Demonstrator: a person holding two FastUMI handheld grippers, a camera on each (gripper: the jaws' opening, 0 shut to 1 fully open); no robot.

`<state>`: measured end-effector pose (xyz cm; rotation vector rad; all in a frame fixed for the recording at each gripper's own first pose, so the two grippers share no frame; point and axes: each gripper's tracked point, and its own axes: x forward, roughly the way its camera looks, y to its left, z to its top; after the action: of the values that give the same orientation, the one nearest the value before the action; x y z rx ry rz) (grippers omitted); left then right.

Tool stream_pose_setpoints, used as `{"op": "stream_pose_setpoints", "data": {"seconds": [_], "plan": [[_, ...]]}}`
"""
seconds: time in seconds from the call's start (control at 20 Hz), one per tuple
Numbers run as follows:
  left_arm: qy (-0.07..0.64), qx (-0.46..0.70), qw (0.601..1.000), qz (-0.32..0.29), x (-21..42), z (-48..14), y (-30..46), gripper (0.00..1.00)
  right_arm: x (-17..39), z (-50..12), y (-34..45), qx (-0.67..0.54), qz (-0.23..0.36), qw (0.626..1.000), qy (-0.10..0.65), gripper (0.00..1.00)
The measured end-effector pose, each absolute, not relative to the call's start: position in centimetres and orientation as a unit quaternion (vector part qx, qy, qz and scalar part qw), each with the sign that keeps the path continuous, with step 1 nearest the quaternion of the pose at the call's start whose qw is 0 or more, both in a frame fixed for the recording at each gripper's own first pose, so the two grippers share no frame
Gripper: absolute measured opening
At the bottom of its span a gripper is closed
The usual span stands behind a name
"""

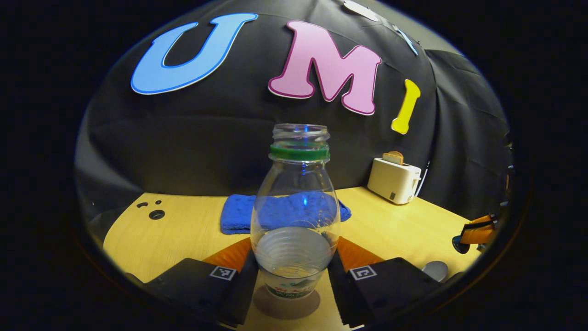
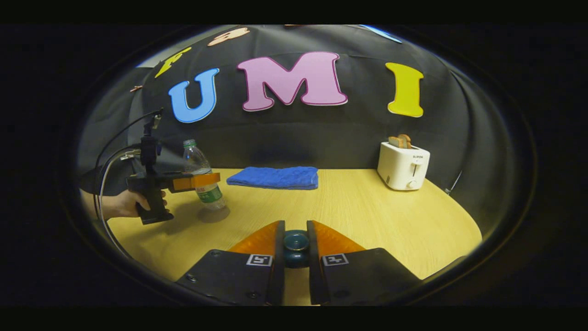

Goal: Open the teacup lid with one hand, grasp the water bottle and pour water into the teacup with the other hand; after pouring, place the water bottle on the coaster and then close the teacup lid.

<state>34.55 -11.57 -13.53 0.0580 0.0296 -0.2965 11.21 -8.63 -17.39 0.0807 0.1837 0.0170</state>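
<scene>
Left gripper view: left gripper point(image 1: 294, 271) clamps water bottle point(image 1: 296, 202), base cut off; right gripper point(image 2: 296, 257) pinches dark lid knob point(image 2: 296, 243), teacup hidden.

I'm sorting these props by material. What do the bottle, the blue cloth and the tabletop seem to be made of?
Water bottle: clear, glossy thin plastic, ribbed, see-through.
Blue cloth: soft, matte, nubby terry-like fabric, folded.
Tabletop: pale wood-grain surface with a smooth sheen, possibly laminate.
</scene>
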Motion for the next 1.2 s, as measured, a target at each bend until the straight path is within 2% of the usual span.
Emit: {"op": "stream_pose_setpoints", "data": {"seconds": [0.3, 0.6, 0.7, 0.8, 1.05, 1.2], "plan": [[0.018, 0.030, 0.988, -0.148, 33.4, -15.0, -11.6, 0.75, 11.5, -17.6, -7.3, 0.042, 0.022, 0.995, 0.090, 0.25], [0.003, 0.024, 0.988, -0.150, 33.0, -14.8, -12.0, 0.81, 11.3, -17.5, -6.8, 0.039, 0.028, 0.995, 0.092, 0.25], [0.000, 0.024, 0.988, -0.149, 32.7, -14.5, -11.9, 0.86, 11.2, -17.6, -6.8, 0.038, 0.030, 0.994, 0.094, 0.25], [0.004, 0.025, 0.989, -0.143, 32.2, -14.3, -11.3, 0.98, 11.0, -17.4, -6.7, 0.037, 0.030, 0.995, 0.092, 0.25], [0.018, 0.013, 0.992, -0.123, 30.0, -14.5, -10.3, 0.95, 10.9, -17.3, -6.2, 0.043, 0.035, 0.994, 0.095, 0.25], [0.025, 0.005, 0.994, -0.104, 25.8, -14.7, -8.9, 0.96, 11.2, -17.9, -5.3, 0.029, 0.046, 0.994, 0.097, 0.24]]}}
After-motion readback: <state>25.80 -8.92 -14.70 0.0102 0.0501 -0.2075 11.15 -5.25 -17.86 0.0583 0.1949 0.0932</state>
